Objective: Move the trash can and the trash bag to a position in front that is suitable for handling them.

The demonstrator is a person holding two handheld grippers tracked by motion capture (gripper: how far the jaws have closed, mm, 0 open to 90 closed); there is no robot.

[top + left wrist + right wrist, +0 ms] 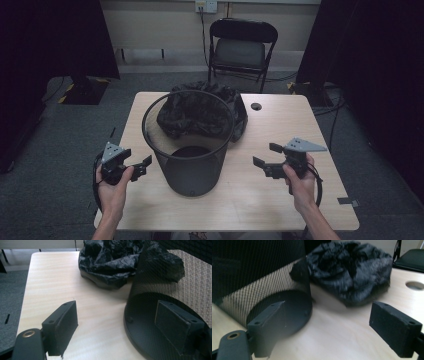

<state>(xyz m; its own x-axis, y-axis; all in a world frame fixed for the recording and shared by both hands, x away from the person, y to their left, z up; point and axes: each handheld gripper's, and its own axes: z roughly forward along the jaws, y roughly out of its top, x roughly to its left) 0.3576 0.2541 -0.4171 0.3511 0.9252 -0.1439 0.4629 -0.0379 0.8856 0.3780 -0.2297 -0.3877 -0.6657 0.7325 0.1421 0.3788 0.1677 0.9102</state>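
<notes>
A black mesh wastebasket (190, 150) stands upright at the middle of the light wooden table (280, 120). Just behind it lies a crumpled black plastic bag (210, 112). My left gripper (144, 166) is held left of the basket, open, with nothing between its pads. My right gripper (266, 155) is held right of the basket, also open and empty. In the left gripper view the left gripper (117, 325) faces the basket's base (155, 290), with the bag (110, 262) beyond. From the right gripper (332, 326), the mesh wall (262, 272) is at left and the bag (352, 272) behind.
A round cable hole (256, 106) is cut in the table's far side. A black folding chair (242, 47) stands beyond the table. Dark curtains flank both sides, with a stand base (82, 90) on the floor at left. A tape strip (348, 201) hangs off the near right corner.
</notes>
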